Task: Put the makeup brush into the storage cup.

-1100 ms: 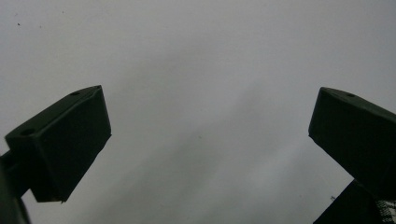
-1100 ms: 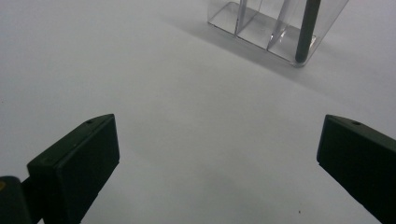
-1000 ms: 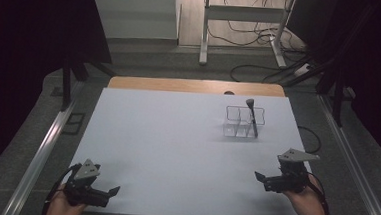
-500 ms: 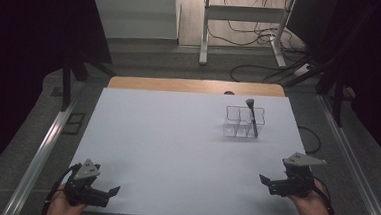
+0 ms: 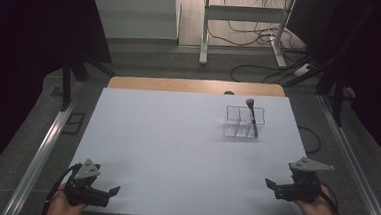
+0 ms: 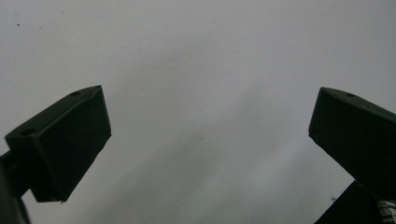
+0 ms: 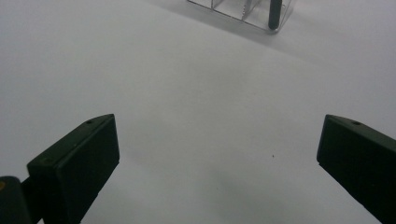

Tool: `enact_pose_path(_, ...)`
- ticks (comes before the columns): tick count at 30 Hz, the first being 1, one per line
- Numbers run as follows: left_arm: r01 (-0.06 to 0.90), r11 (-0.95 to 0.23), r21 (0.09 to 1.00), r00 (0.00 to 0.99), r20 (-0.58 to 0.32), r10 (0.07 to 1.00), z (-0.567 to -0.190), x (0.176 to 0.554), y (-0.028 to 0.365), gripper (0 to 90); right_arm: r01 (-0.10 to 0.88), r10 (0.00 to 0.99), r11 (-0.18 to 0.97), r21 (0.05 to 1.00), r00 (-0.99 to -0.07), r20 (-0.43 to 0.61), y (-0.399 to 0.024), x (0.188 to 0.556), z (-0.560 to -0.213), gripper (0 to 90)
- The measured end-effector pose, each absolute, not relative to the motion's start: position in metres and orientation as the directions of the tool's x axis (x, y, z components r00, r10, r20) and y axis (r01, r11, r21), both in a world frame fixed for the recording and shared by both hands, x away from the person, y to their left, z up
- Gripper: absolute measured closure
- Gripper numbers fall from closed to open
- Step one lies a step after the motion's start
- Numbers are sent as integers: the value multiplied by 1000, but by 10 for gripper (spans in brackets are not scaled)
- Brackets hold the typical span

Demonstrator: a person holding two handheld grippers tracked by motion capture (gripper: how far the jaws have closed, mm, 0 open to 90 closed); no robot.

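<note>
Clear plastic organizer [image 5: 244, 122] near desk [image 5: 176, 146] far right corner, dark brush [image 5: 252, 117] upright in right compartment. Left gripper [image 5: 109, 191] at near left corner, right gripper [image 5: 272, 186] at near right corner: jaws wide, empty.

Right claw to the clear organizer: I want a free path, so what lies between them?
Nothing: bare white table runs from the right claw to the organizer, as the right gripper view shows.
</note>
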State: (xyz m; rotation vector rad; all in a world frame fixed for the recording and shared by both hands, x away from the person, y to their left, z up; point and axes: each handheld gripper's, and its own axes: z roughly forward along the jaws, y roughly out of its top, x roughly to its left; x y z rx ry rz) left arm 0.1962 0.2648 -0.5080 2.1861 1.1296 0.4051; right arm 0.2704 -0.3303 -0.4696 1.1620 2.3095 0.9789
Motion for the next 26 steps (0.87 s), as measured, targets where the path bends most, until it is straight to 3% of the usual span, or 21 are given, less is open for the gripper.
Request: enact_pose_path(26,617,-429,660,584,-19,812,-508,198,264,0,582,830,391,713,-557,-1,-346,257,-476,0)
